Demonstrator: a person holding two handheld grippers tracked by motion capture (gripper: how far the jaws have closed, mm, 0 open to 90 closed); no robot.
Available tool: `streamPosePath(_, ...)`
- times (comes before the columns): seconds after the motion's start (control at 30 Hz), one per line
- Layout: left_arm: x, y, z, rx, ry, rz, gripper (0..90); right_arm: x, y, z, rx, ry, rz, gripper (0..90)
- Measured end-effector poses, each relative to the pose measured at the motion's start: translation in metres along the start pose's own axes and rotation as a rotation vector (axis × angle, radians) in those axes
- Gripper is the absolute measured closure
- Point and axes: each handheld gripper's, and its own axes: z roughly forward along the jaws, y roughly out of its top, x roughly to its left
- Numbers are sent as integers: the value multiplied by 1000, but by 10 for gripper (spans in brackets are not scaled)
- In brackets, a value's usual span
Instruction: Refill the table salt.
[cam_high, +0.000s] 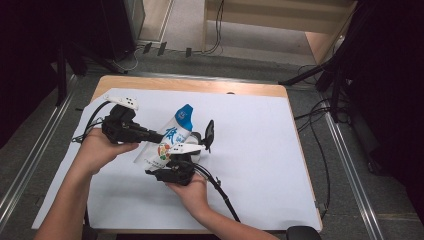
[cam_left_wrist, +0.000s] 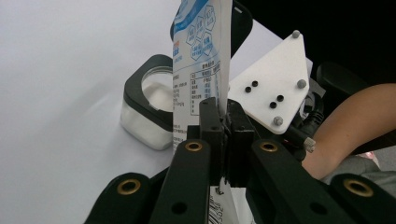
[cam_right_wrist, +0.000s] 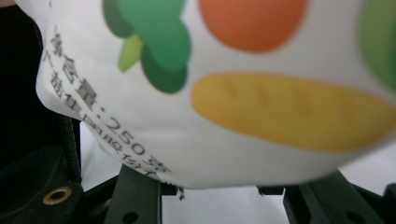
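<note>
Left tool (cam_left_wrist: 223, 122): jaws clamped on the pouch (cam_high: 170, 140) edge.
Right tool (cam_high: 192, 150): jaws clamped around the pouch's bottom.
Jar (cam_left_wrist: 147, 112): at ten o'clock of the left tool, on the tabletop (cam_high: 260, 150).

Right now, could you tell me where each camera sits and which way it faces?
High view: above the table, looking down; both forearms, left claw, right claw.
Left gripper view: along its jaws, shut on the pouch; jar behind.
Right gripper view: under the pouch's printed front.
Shared: the pouch.
</note>
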Motion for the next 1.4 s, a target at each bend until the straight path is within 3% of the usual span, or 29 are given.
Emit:
streamPosePath(0.43, -1, 0, -7, -19, -24, 18, 891, -3, 1, -6, -29, -30, 0, 599)
streamPosePath(1.07, 2, -4, -18, 8, -7, 4, 894, -8, 2, -12, -27, -56, 5, 600)
streamPosePath(1.4, 1, -3, -16, 10, -7, 24, 900, -10, 2, -13, -26, -57, 5, 601)
